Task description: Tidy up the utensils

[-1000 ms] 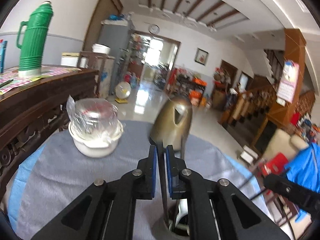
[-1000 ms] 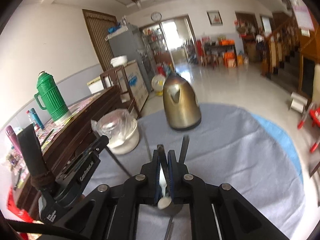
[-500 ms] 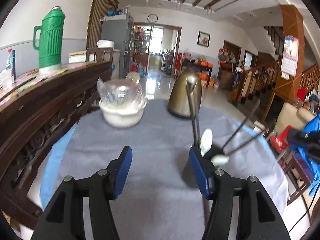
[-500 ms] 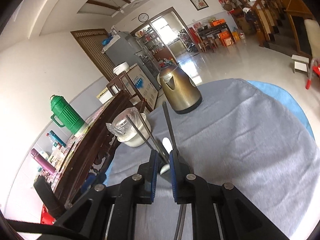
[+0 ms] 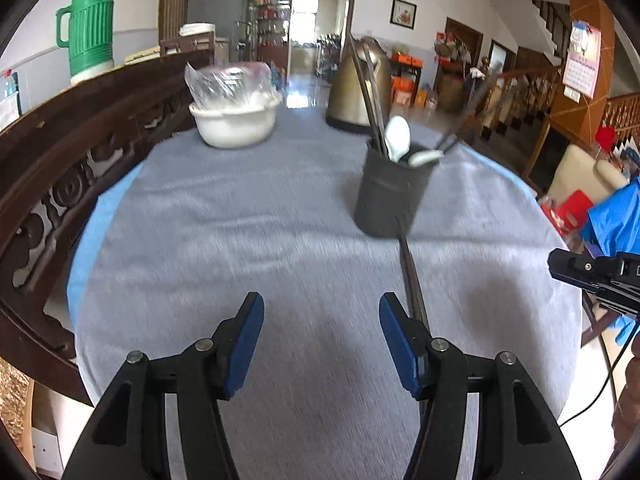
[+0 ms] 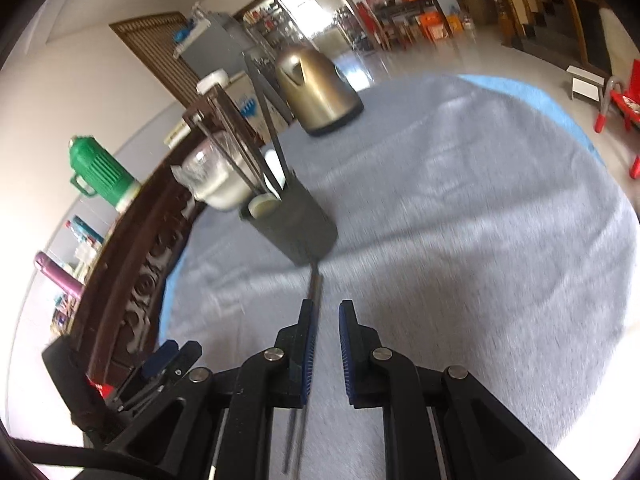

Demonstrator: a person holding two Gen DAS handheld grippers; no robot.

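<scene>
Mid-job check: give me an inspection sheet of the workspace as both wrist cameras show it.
Surface: round table under a grey cloth; blue layer showing at the edge.
Job's things: dark utensil holder upright, with white spoons and chopsticks in it; loose chopsticks lie on the cloth in front of it.
Clutter: brass kettle; white bowl with a plastic-wrapped item on top.
Grippers: left gripper has just opened, nothing between its fingers; right gripper almost closed, nothing in the gap.
Cables: black cable off the table's right edge.
Surroundings: carved wooden sideboard, green flask, staircase.
</scene>
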